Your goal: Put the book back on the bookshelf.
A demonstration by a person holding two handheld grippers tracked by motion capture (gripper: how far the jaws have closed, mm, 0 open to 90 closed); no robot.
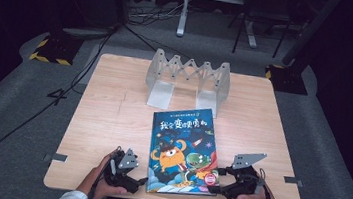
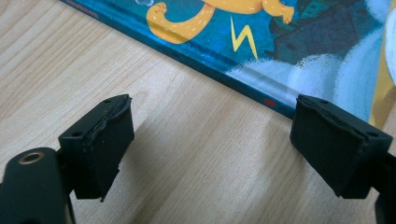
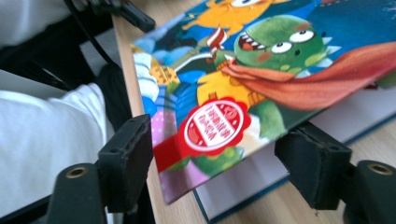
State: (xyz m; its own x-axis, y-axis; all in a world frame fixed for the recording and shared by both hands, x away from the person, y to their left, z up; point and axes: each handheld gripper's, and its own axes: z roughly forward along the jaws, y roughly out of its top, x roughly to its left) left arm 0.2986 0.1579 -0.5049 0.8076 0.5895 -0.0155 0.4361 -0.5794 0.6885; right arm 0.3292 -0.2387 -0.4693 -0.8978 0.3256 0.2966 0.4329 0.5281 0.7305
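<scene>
A children's picture book (image 1: 182,145) with a blue cover and cartoon monsters lies face up near the table's front edge. My left gripper (image 1: 138,180) rests on the wood by the book's lower left corner, open; in the left gripper view the book's spine edge (image 2: 243,84) runs just beyond the gripper (image 2: 217,130). My right gripper (image 1: 216,180) is at the lower right corner, open. In the right gripper view the front cover (image 3: 261,60) is raised off the white pages (image 3: 261,177), and its corner sits between the jaws of the gripper (image 3: 219,144), one jaw under the cover.
A clear folding book rack (image 1: 190,73) stands at the back of the wooden table (image 1: 112,117). Black cables (image 1: 26,122) cross the grey floor to the left. White sleeves (image 3: 42,130) are at the table's front edge.
</scene>
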